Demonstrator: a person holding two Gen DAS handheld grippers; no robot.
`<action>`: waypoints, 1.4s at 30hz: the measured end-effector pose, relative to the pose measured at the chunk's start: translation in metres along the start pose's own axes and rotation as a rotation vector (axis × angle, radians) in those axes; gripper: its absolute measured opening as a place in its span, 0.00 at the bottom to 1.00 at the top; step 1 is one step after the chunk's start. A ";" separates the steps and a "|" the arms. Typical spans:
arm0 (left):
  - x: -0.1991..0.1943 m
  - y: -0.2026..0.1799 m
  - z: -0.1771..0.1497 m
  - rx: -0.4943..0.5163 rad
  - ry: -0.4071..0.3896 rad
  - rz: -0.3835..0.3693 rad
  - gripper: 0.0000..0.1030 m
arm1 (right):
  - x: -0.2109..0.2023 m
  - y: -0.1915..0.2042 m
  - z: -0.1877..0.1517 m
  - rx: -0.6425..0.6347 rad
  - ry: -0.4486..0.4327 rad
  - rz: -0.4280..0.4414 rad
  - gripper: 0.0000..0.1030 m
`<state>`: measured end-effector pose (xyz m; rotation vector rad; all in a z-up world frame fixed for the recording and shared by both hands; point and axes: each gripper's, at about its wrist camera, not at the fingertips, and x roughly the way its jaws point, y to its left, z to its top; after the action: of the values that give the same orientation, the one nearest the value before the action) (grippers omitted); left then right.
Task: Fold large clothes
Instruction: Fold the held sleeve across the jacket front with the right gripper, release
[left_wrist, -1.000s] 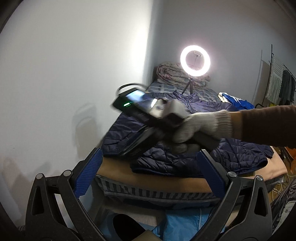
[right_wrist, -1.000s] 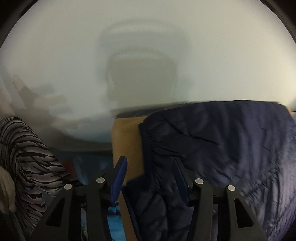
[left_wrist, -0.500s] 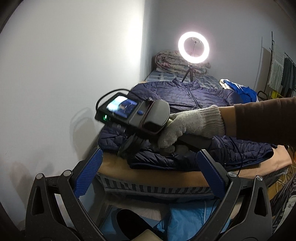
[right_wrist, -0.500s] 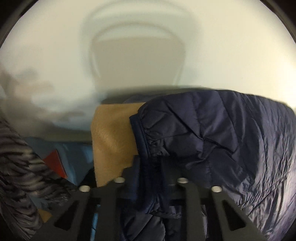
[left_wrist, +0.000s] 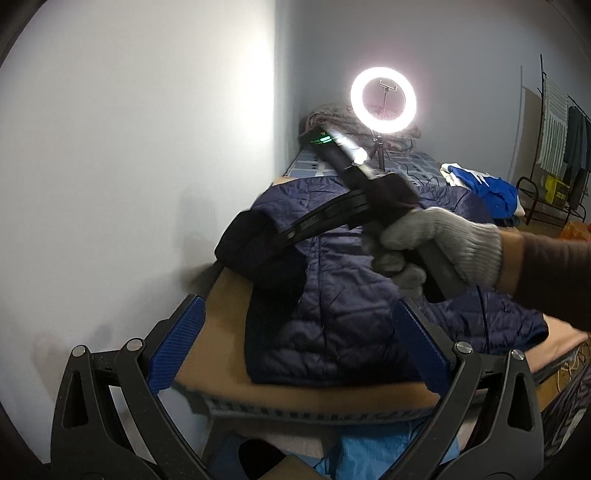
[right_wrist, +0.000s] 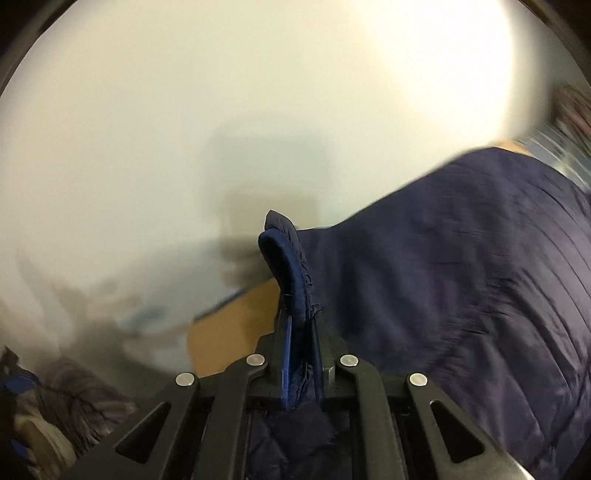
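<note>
Navy puffer jacket (left_wrist: 347, 295) spread on the bed (left_wrist: 229, 306), centre frame. Right gripper (right_wrist: 301, 347), in a gloved hand (left_wrist: 439, 247) at 3 o'clock, is clamped on the jacket's cuff (right_wrist: 284, 273), lifted off the bed. Left gripper (left_wrist: 295, 343) at 6 o'clock, jaws wide apart, empty.

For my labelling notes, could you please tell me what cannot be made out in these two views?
- Right wrist view: the sleeve cuff hides the right gripper pads; the wall is motion-blurred.
- Left wrist view: the gloved hand covers part of the navy jacket.
- Items on the rack: too small.
</note>
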<state>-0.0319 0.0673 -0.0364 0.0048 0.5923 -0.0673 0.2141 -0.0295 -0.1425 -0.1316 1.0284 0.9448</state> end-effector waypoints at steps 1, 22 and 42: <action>0.006 -0.004 0.007 0.003 0.005 -0.009 1.00 | -0.011 -0.013 0.002 0.042 -0.026 -0.007 0.07; 0.149 -0.091 0.086 0.033 0.141 -0.196 1.00 | -0.113 -0.223 -0.017 0.381 -0.195 -0.342 0.07; 0.162 -0.163 0.077 0.167 0.168 -0.269 1.00 | -0.174 -0.392 -0.097 0.691 -0.284 -0.616 0.07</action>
<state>0.1347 -0.1068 -0.0603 0.0939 0.7516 -0.3804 0.4015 -0.4247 -0.1850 0.2480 0.9159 0.0201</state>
